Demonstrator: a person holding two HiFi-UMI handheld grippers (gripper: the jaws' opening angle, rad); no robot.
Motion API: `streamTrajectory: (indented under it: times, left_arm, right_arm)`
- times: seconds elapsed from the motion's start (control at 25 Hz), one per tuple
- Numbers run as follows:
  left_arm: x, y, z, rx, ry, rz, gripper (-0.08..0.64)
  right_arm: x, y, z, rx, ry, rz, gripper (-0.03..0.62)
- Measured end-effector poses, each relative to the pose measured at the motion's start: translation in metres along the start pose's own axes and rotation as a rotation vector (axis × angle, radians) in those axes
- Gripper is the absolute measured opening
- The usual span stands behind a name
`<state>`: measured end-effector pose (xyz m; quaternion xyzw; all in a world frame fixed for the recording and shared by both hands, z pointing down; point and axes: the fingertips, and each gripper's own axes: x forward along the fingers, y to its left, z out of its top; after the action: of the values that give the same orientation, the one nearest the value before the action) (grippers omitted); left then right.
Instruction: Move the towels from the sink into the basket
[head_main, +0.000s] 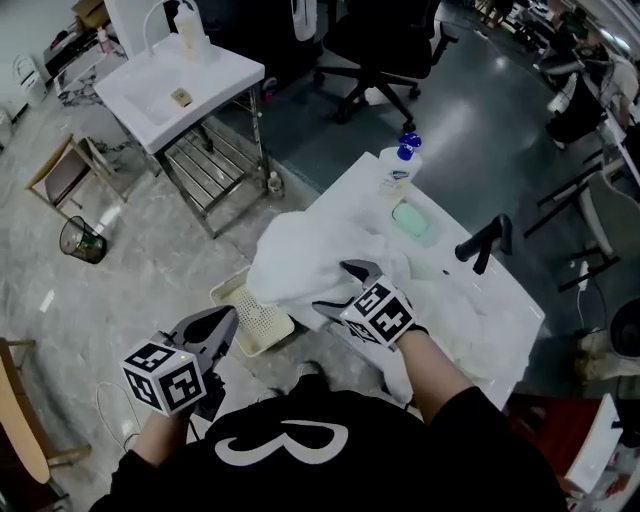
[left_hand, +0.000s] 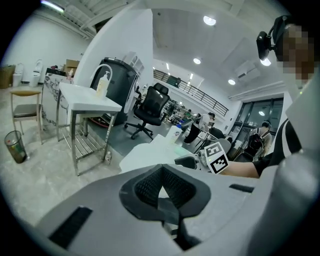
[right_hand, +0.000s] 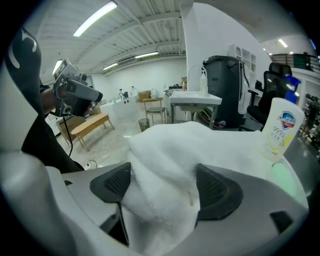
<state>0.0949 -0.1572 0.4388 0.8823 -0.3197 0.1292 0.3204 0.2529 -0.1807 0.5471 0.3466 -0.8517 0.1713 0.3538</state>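
Right gripper view | towel (right_hand: 192, 145) between right tongs (right_hand: 165, 186) (spread wide)

left gripper (head_main: 226, 320): low at the person's left side, close to the torso; pointing forward and slightly down; jaws together, nothing between them
right gripper (head_main: 333, 287): held out ahead, tilted downward; jaws spread wide; white towel (right_hand: 165, 150) bunched loosely between the pads
left arm (head_main: 155, 440): bent, tucked in
right arm (head_main: 450, 385): black-sleeved; stretched forward
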Motion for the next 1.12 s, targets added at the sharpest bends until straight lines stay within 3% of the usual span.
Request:
streamTrajectory:
  times: [0.12,0.24,0.32,0.48,0.8,1.12]
  left_arm:
    - [0.002,0.004,-0.003,-0.021,-0.03,0.038,0.005]
    - [0.004,0.007,-0.007,-0.03,-0.043,0.068,0.005]
    - [0.002,0.008,-0.011,-0.037,-0.04,0.09,0.005]
    - [-0.001,0.009,-0.013,-0.05,-0.053,0.116,0.005]
    - [-0.008,0.022,-0.013,-0.071,-0.079,0.137,0.005]
    - [-0.023,0.044,-0.006,-0.095,-0.089,0.121,0.005]
  right_arm:
    - [0.011,0.002,-0.001,0.006,-0.012,0.062,0.391]
    - [0.018,0.0,-0.006,0.103,-0.012,0.117,0.389]
    - [0.02,0.0,-0.008,0.159,0.001,0.155,0.358]
    - [0.02,-0.001,-0.008,0.168,0.017,0.187,0.301]
    - [0.016,-0.011,-0.002,0.167,0.03,0.123,0.136]
    - [0.002,-0.009,0.016,0.193,0.007,0.067,0.11]
